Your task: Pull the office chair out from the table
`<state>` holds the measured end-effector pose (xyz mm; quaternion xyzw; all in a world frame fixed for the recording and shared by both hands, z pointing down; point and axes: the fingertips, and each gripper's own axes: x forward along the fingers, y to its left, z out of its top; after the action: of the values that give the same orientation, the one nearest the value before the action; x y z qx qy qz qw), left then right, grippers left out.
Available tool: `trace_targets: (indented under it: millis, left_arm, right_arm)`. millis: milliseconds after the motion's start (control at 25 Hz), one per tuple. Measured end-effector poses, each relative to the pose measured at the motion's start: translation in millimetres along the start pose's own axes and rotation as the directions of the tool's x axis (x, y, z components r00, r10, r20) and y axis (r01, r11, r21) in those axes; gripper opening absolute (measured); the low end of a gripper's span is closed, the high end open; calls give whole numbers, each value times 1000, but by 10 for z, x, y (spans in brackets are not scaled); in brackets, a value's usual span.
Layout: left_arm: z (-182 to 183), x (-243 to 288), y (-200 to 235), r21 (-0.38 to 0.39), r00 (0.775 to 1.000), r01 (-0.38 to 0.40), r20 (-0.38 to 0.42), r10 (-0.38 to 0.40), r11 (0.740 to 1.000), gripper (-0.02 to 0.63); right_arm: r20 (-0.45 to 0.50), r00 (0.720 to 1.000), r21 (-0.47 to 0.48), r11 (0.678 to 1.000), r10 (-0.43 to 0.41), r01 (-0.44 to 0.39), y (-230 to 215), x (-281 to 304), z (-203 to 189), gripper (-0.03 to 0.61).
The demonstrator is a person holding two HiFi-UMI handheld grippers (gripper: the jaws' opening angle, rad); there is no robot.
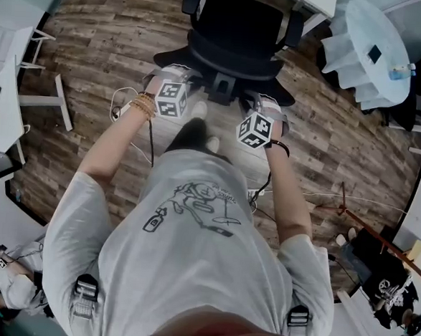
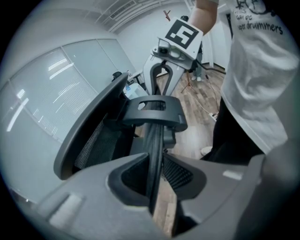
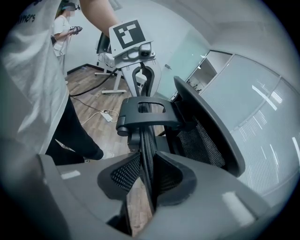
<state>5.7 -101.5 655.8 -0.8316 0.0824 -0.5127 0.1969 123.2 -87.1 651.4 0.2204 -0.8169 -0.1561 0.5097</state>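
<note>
Step in hand: the pull itself, judged from both grippers being clamped on the chair's back with the person standing right behind it.
Office chair (image 1: 234,36): stands on the wooden floor (image 1: 97,41), its seat turned toward the white table (image 1: 313,0) and its back toward the person's shoes (image 1: 199,110).
Progress: the seat shows clear of the table edge, so the chair looks largely drawn out; how much farther it should go cannot be told.
Left gripper (image 2: 157,176): jaws closed on the backrest rim (image 2: 154,140), which runs as a thin dark strip between the pads.
Right gripper (image 3: 146,176): likewise gripping the same rim, on the far side of the central bracket (image 3: 149,115).
Spacing: the two grips sit either side of that bracket, near each other.
Next move calls for: an even, level draw toward the person with both grips kept firm, so the chair rolls straight and does not swivel, then stopping short of the feet.
</note>
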Motion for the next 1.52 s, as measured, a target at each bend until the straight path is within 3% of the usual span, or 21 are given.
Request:
trace_targets:
  millis: [680, 1520]
  left_arm:
    - [-257, -342, -446, -32, 999, -18, 31, 19, 999, 98]
    - [-413, -1009, -1522, -10, 997, 10, 72, -10, 1000, 98]
  right_arm:
    - [-10, 999, 80, 996, 42, -41, 518, -73, 392, 101]
    - [-24, 998, 212, 976, 52, -46, 1608, -519, 917, 110]
